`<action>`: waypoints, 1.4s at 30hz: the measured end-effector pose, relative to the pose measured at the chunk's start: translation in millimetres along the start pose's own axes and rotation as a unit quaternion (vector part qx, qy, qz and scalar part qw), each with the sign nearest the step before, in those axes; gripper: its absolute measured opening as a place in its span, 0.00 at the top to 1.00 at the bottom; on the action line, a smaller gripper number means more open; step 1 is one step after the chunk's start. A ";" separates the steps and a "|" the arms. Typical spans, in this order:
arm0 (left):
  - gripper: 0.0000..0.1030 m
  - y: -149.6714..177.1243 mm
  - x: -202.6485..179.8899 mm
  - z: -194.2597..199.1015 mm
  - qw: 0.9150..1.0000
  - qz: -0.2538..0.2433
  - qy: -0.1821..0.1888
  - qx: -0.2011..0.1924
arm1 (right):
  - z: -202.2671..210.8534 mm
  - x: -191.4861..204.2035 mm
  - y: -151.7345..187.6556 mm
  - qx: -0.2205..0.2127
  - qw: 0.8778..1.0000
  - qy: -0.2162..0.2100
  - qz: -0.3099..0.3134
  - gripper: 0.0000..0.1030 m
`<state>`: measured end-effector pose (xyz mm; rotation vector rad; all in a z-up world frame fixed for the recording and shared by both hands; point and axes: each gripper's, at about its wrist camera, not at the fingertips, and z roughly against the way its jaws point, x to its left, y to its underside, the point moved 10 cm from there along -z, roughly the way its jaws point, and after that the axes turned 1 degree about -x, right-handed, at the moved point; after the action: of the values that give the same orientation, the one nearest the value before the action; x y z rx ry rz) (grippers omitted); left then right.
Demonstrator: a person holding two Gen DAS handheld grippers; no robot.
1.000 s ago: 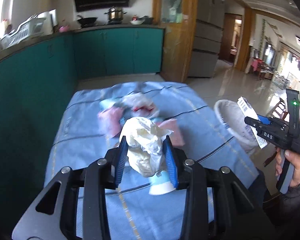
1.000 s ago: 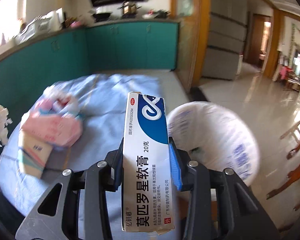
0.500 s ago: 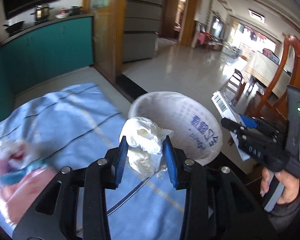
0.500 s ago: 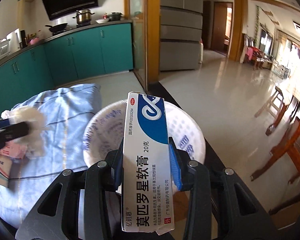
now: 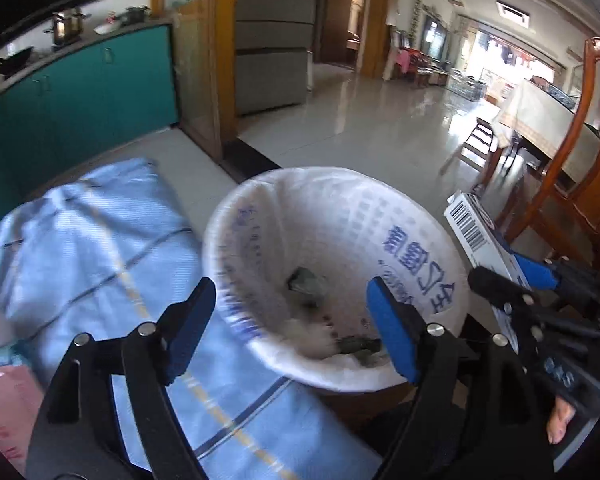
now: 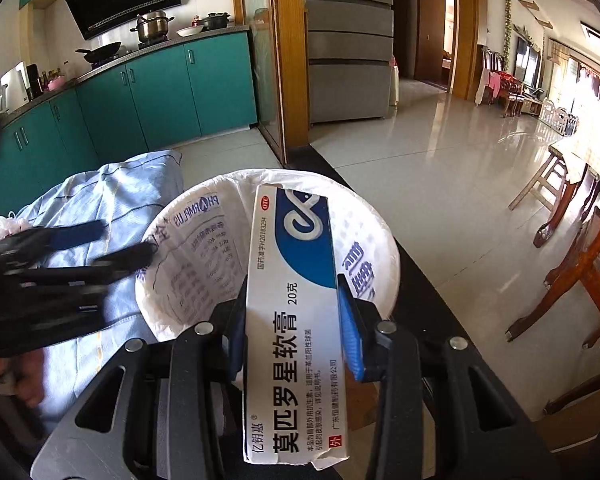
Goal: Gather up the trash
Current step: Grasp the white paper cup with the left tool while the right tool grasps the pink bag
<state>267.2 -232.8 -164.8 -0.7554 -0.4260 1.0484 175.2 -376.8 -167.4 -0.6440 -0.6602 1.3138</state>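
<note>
Gone from the left tongs (image 5: 290, 322) is the crumpled tissue; they gape empty over the lined bin (image 5: 340, 216), where a pale blur (image 5: 312, 338) is perhaps that tissue. Right tongs (image 6: 292, 320) clamp the ointment box (image 6: 294, 320) above the bin's near rim.

A white and blue ointment box (image 6: 292, 320) is clamped between the right gripper's (image 6: 294, 332) jaws, above a bin lined with a white bag (image 6: 188, 256). The left gripper (image 6: 100, 246), blurred, hovers over the blue-clothed bench (image 6: 112, 196), jaws apart.
</note>
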 end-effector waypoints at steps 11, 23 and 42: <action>0.16 59.5 147.4 173.9 0.978 0.067 -0.183 -0.075 | -24.2 55.9 -30.3 -0.006 0.999 -0.018 0.034 0.27; 0.16 211.8 278.0 270.5 0.935 0.196 -0.294 0.023 | -2.8 318.9 29.1 0.013 0.931 -0.180 0.319 0.15; 0.15 256.9 288.1 289.5 0.937 0.253 -0.239 0.007 | 20.6 390.5 58.5 0.063 0.888 -0.290 0.352 0.68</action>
<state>52.6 199.4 -166.1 -0.6022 -0.6562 1.7333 173.5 18.6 -169.7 -0.3788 -0.8471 2.2607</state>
